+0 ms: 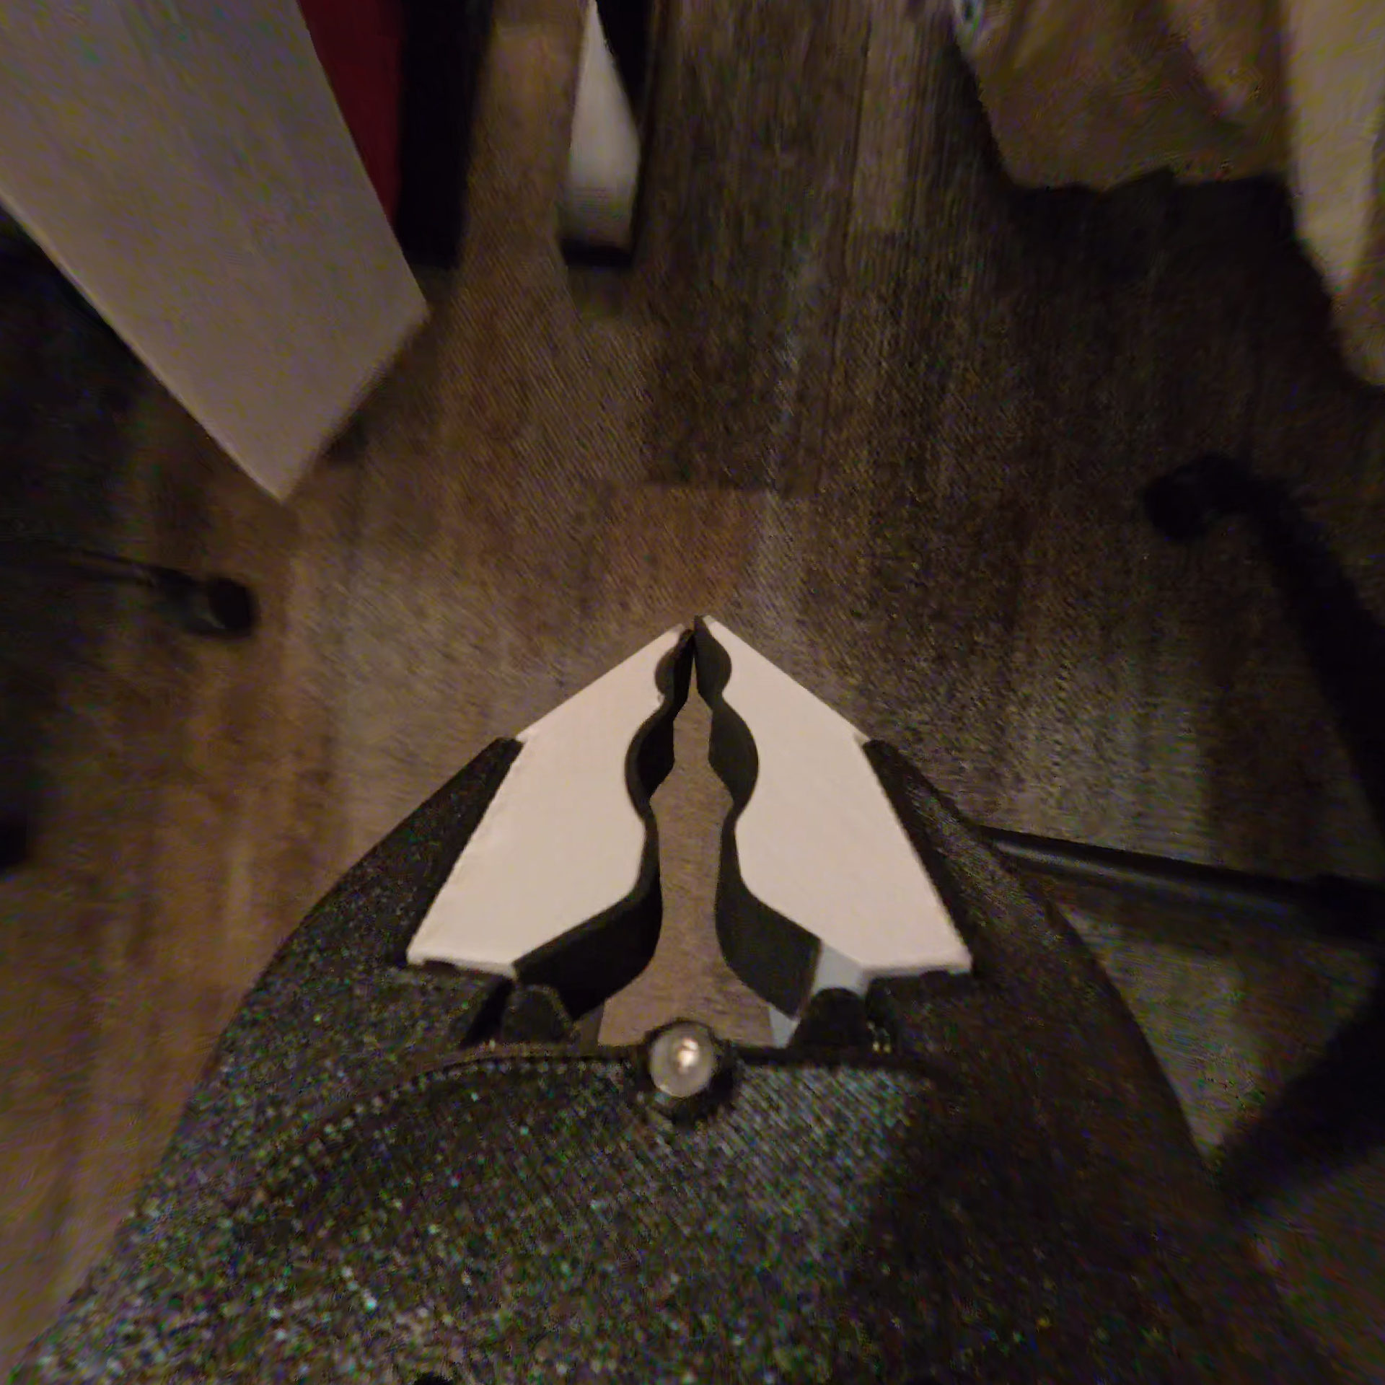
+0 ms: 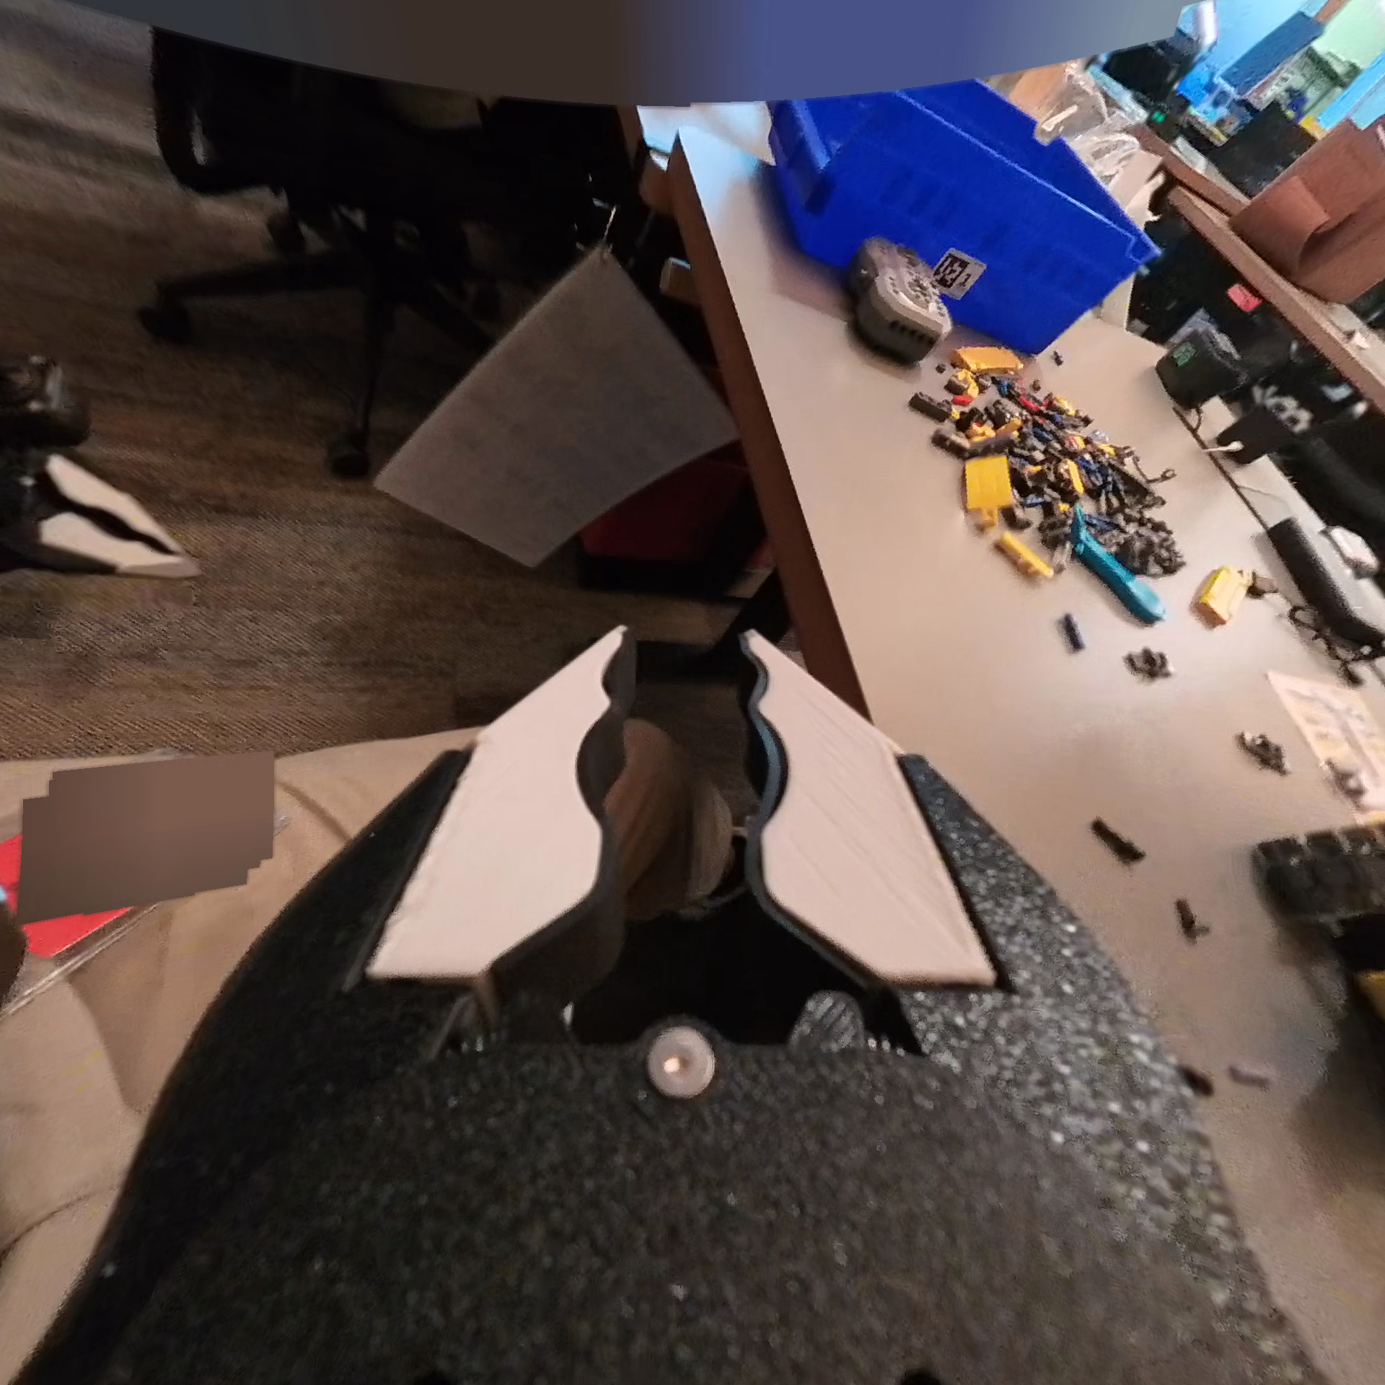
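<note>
My left gripper (image 1: 693, 633) is shut and empty, its tips meeting above a grey-brown carpet (image 1: 824, 420). It also shows far off at the left edge of the right wrist view (image 2: 161, 558), low over the carpet. My right gripper (image 2: 686, 648) is open and empty, held off the table's left edge, above a person's beige trouser leg (image 2: 112, 1049) and shoe (image 2: 659, 824). A pile of small yellow, black and blue toy bricks (image 2: 1049, 465) lies on the pale table (image 2: 899, 674) to its right. A blue bin (image 2: 967, 210) stands behind the pile.
A grey game controller (image 2: 895, 300) sits by the bin. A grey panel (image 2: 554, 427) hangs at the table's end, also in the left wrist view (image 1: 187, 210). Black chair legs and castors (image 2: 345, 450) stand on the carpet (image 1: 225, 603). Loose bricks (image 2: 1117, 839) and a keyboard (image 2: 1326, 869) lie nearer on the table.
</note>
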`<state>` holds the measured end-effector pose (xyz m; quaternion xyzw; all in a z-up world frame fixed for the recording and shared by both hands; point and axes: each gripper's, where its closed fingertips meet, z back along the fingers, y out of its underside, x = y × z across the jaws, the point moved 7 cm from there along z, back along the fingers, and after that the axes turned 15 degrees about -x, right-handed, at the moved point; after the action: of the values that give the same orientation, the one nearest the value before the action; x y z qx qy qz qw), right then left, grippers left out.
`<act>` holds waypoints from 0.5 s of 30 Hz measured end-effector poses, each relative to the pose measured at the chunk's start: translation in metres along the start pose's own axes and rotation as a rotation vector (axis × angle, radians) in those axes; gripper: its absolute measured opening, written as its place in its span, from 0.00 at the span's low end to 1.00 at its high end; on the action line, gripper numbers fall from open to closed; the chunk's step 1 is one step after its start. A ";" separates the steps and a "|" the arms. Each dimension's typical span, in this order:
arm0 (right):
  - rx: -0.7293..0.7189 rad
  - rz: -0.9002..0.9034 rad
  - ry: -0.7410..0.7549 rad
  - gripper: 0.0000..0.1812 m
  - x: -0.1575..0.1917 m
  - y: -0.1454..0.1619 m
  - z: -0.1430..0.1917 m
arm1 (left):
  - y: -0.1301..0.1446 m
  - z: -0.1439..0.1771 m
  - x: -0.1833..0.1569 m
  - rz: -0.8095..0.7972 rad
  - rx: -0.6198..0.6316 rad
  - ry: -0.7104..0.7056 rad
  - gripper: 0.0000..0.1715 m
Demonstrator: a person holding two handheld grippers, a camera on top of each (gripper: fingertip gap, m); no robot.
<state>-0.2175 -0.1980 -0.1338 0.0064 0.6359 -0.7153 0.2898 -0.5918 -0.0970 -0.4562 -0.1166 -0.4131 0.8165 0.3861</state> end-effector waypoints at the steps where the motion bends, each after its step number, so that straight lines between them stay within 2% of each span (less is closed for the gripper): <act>1: -0.019 -0.027 0.002 0.15 -0.001 0.003 0.012 | -0.019 0.010 0.005 -0.061 -0.020 -0.007 0.00; 3: -0.055 -0.052 0.009 0.15 -0.003 0.009 0.035 | -0.058 0.035 0.017 -0.177 -0.048 -0.050 0.00; 5: -0.060 -0.044 0.009 0.17 -0.004 0.018 0.056 | -0.103 0.065 0.021 -0.222 -0.083 -0.087 0.00; 7: -0.056 -0.003 0.008 0.18 -0.006 0.030 0.073 | -0.150 0.096 0.013 -0.194 -0.161 -0.106 0.03; 10: -0.082 -0.005 -0.008 0.20 -0.010 0.051 0.085 | -0.210 0.132 -0.020 -0.047 -0.330 -0.053 0.08; 12: -0.105 -0.080 -0.041 0.19 -0.011 0.065 0.081 | -0.234 0.141 -0.046 0.081 -0.428 0.024 0.12; 15: -0.101 -0.165 -0.115 0.19 -0.008 0.083 0.058 | -0.242 0.134 -0.068 0.196 -0.462 0.071 0.22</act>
<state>-0.1552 -0.2501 -0.1949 -0.1017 0.6518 -0.7029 0.2660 -0.4842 -0.1374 -0.1955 -0.2696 -0.5618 0.7292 0.2826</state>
